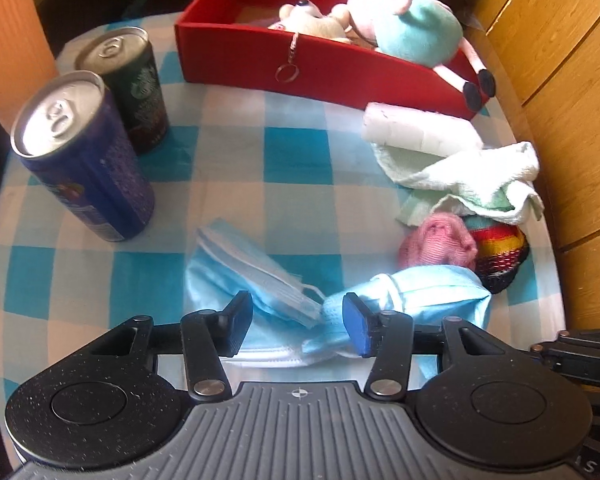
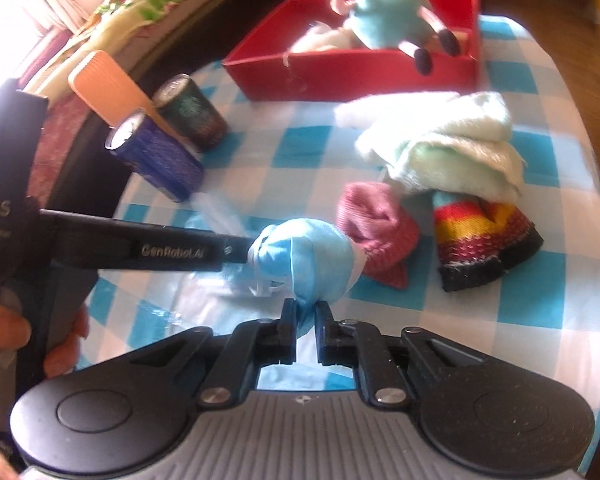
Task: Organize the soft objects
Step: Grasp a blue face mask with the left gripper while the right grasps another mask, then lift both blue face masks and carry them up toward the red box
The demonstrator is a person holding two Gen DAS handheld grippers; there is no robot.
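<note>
A pile of light blue face masks [image 1: 236, 268] lies on the checked cloth right under my left gripper [image 1: 298, 322]. Its fingers stand apart over the pile and do not pinch anything. My right gripper [image 2: 306, 320] is shut on one bunched blue mask [image 2: 304, 256], which bulges up above its fingertips. One left finger [image 2: 160, 250] reaches in from the left and touches that mask. The red box [image 1: 320, 68] at the back holds a teal and pink plush toy [image 1: 412, 28] and a small cream plush [image 1: 320, 20]. A pink sock [image 1: 440, 244] and a striped sock [image 1: 500, 252] lie at the right.
Two drink cans, one blue [image 1: 80, 156] and one dark green [image 1: 128, 84], stand at the left. A pale green towel [image 1: 472, 176] and a white roll [image 1: 416, 132] lie in front of the box. Wooden panelling [image 1: 560, 80] borders the right side. A hand [image 2: 4, 332] holds the left gripper.
</note>
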